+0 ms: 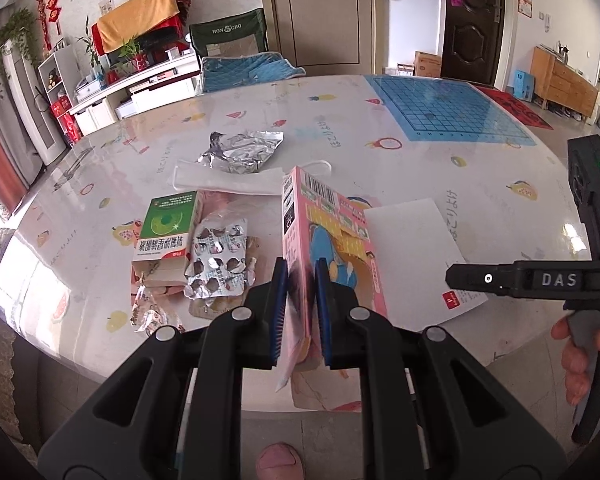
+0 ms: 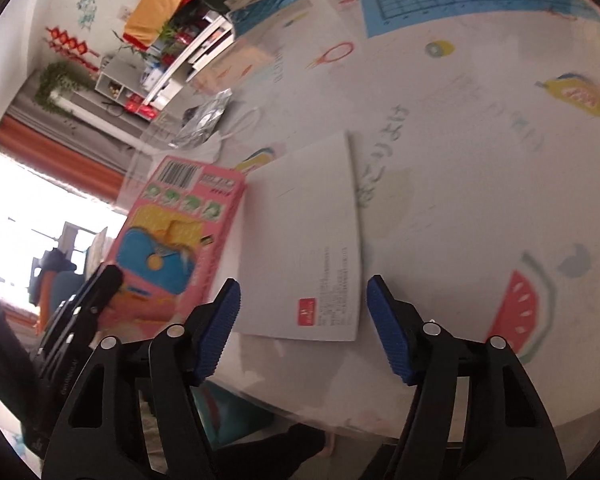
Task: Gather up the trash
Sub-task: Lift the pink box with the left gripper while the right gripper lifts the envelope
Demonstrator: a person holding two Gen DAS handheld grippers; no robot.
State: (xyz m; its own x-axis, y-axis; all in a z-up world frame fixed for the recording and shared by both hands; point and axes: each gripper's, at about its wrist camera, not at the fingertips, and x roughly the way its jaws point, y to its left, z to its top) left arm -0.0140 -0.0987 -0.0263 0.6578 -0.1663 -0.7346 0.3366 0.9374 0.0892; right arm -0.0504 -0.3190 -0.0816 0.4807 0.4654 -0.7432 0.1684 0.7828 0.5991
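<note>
My left gripper (image 1: 301,264) is shut on a pink box (image 1: 324,232), which stands on edge between the blue pads just above the table. The same pink box (image 2: 180,220) appears at the left of the right wrist view, with a left finger (image 2: 108,280) against it. A white printed sheet (image 2: 308,220) lies flat beside the box. My right gripper (image 2: 303,282) hovers open over the sheet's near edge, with nothing pressed between its pads. In the left wrist view a finger of the right gripper (image 1: 480,279) reaches in from the right above the white sheet (image 1: 416,256).
More litter lies left of the box: a green medicine box (image 1: 168,232), blister packs (image 1: 218,260), crumpled foil (image 1: 240,152), a white face mask (image 1: 228,178) and a small wrapper (image 1: 148,312). A blue grid mat (image 1: 448,108) covers the far right of the fruit-printed table (image 1: 420,168).
</note>
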